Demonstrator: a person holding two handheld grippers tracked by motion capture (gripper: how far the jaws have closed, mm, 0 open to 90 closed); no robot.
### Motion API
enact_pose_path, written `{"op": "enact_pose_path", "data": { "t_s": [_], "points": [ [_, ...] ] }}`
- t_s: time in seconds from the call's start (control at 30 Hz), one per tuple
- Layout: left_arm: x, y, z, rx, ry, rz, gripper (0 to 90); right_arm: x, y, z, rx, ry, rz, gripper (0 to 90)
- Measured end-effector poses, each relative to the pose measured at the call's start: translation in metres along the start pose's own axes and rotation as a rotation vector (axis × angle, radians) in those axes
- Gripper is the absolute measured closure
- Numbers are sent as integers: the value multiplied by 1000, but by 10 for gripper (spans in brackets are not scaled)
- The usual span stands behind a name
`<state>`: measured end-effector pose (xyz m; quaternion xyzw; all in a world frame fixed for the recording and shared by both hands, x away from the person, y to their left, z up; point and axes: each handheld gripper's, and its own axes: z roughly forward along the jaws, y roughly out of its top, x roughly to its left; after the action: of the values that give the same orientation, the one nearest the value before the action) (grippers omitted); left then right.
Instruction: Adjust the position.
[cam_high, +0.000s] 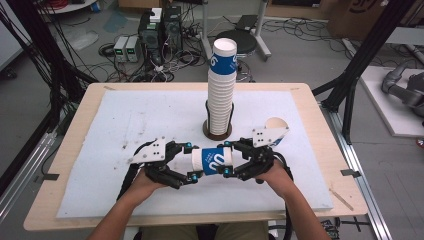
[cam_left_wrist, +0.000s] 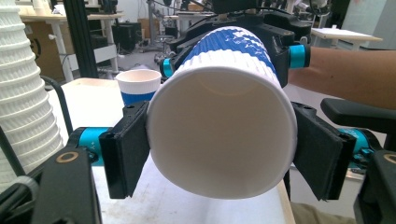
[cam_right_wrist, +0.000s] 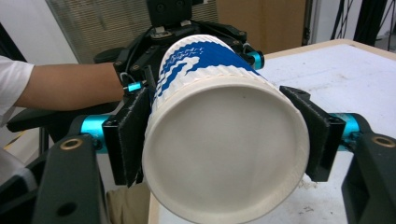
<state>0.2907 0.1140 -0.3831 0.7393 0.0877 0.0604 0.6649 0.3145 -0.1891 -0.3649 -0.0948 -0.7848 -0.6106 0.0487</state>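
Left gripper (cam_high: 192, 162): clamped on the open end of a white and blue cup (cam_high: 213, 161), one black pad (cam_left_wrist: 125, 149) pressed on each side of the rim. Right gripper (cam_high: 227, 159): pinched on the closed bottom end of the same cup, pads (cam_right_wrist: 128, 135) tight on both sides. Held sideways between the two grippers, up off the white mat (cam_high: 125, 130), mouth toward the left gripper, flat bottom toward the right one. Grippers pointed at each other, tips near but apart, with the blue band of the cup showing between them (wavy white marks on the blue).

Just past the grippers, farther from the person: a tall stack of cups (cam_high: 221, 90), standing upright in a dark round holder (cam_high: 217, 131) on the mat. Past the right gripper and a bit out to its side: one more cup (cam_high: 276, 131), mouth open (partly hidden behind the grey plate on that gripper). Same cup seen in the left gripper view, standing upright beyond the held cup (cam_left_wrist: 138, 86).

Under it all: the white mat on a pale wooden table (cam_high: 320, 135). Behind each gripper: a hand, then a bare forearm.
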Motion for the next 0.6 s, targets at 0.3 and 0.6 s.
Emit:
{"op": "enact_pose_path", "data": {
  "t_s": [0.3,0.6],
  "points": [
    [1,2,-2,31,16,-11,271,2,3,4,10,-30,8,196],
    [2,13,-9,97,23,10,280,3,11,-2,15,-73,-11,195]
  ]
}}
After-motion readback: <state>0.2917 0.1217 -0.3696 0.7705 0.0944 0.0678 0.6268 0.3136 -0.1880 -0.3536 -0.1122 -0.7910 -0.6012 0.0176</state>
